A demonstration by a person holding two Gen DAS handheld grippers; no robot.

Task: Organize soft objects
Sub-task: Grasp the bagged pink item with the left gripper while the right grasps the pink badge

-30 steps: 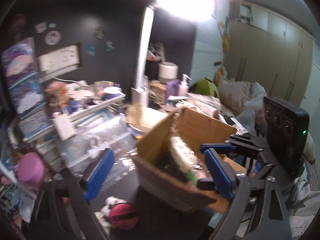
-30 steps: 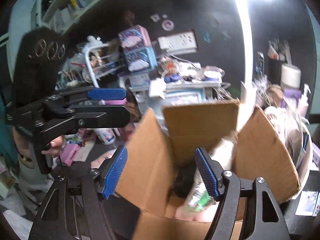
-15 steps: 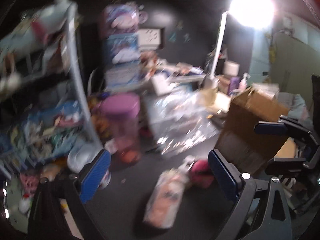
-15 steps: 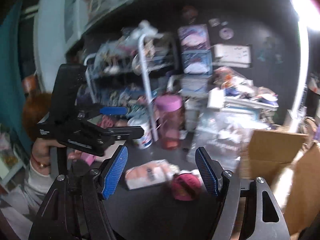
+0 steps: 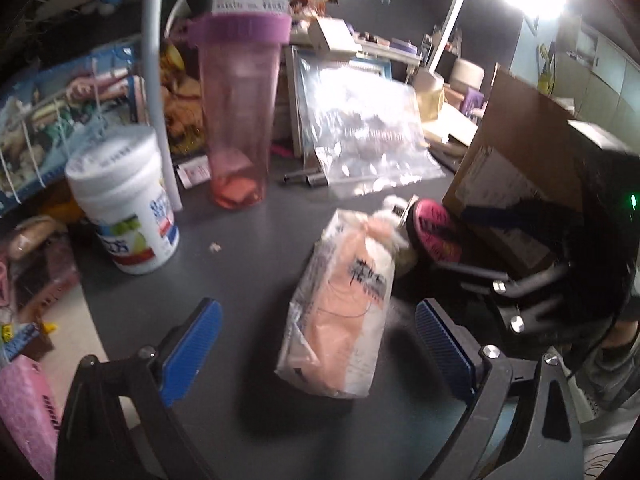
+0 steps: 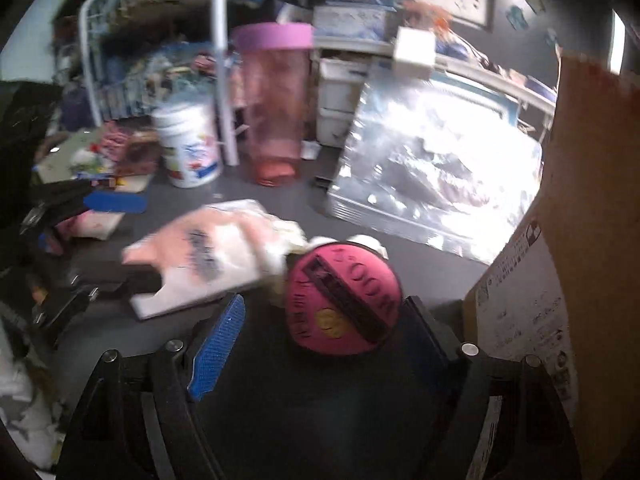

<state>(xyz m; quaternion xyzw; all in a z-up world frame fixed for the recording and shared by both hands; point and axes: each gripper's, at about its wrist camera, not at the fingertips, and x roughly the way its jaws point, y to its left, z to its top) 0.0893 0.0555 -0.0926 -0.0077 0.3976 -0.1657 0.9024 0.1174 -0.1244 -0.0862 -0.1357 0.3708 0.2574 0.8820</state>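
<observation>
A soft peach item in a clear plastic bag [image 5: 340, 312] lies on the dark table [image 5: 248, 240]; it also shows in the right wrist view [image 6: 208, 256]. A pink soft ball with dark lettering [image 6: 344, 300] lies beside it, next to the cardboard box [image 6: 576, 240]. In the left wrist view the ball [image 5: 434, 236] sits by the box [image 5: 516, 168]. My left gripper [image 5: 320, 352] is open, with the bag between its fingers. My right gripper [image 6: 324, 340] is open around the ball, apart from it.
A pink tumbler with a purple lid [image 5: 240, 108], a white tub [image 5: 128, 204] and a white shelf post [image 5: 160, 92] stand at the back left. A clear zip bag [image 5: 360, 136] lies behind the soft items. Cluttered shelves fill the left.
Both grippers have swung away from the open box top and come down low over the table. The left now frames the bagged item, the right the pink ball.
</observation>
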